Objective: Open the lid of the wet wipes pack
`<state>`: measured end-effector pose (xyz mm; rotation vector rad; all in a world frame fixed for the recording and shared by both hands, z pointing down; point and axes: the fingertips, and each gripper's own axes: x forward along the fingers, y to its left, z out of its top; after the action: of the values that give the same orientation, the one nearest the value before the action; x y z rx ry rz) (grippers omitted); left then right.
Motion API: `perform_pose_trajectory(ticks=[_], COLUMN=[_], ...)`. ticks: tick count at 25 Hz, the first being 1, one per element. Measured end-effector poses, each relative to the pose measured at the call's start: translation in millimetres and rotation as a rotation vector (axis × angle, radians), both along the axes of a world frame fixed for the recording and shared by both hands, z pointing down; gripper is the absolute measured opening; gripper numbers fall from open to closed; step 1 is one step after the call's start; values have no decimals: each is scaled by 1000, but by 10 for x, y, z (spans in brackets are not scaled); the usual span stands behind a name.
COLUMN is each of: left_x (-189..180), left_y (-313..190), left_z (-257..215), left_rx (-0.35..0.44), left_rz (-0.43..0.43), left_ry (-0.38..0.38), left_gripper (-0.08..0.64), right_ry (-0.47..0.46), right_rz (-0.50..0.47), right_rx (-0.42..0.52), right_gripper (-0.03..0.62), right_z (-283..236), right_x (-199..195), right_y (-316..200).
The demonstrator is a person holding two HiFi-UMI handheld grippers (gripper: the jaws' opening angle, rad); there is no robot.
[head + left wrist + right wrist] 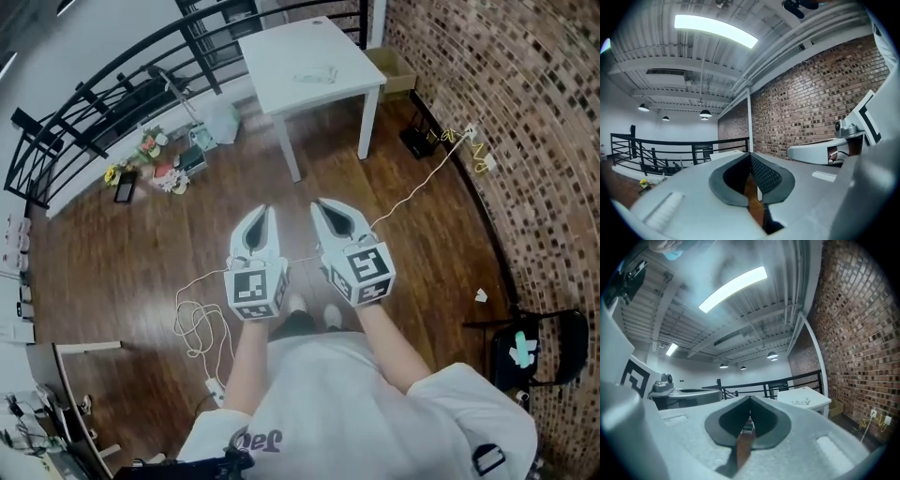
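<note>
On the table (281,56), the wipes pack (315,75) lies far from both jaws.

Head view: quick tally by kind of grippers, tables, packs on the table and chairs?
grippers: 2 (left gripper, right gripper)
white table: 1
wet wipes pack on the table: 1
black chair: 1
total: 5

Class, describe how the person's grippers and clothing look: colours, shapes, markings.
Both the left gripper and right gripper are pale grey, tapering to pointed jaws with dark inner lining. Each carries a cube with black-and-white square markers. The person wears a white short-sleeved shirt.
</note>
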<state>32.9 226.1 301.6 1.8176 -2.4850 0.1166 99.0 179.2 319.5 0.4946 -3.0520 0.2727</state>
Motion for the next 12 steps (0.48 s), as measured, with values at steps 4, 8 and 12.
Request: perform_pose_trajectory(ticks=[4,8,12], left_x=[-21,-115,-639], left_y=[-458,-991,-1466], left_z=[135,268,223], left_rx=[2,1,48], left_rz=[52,114,107], left_ry=[23,38,57], left_gripper=[17,17,17], right_ry=[19,45,81], right_rz=[58,135,148], right_rx=[8,-28,14], right_gripper=[-9,-9,-9], right_z=[92,313,288], right_x=[42,6,-469], right_y=[-391,-906,-1411])
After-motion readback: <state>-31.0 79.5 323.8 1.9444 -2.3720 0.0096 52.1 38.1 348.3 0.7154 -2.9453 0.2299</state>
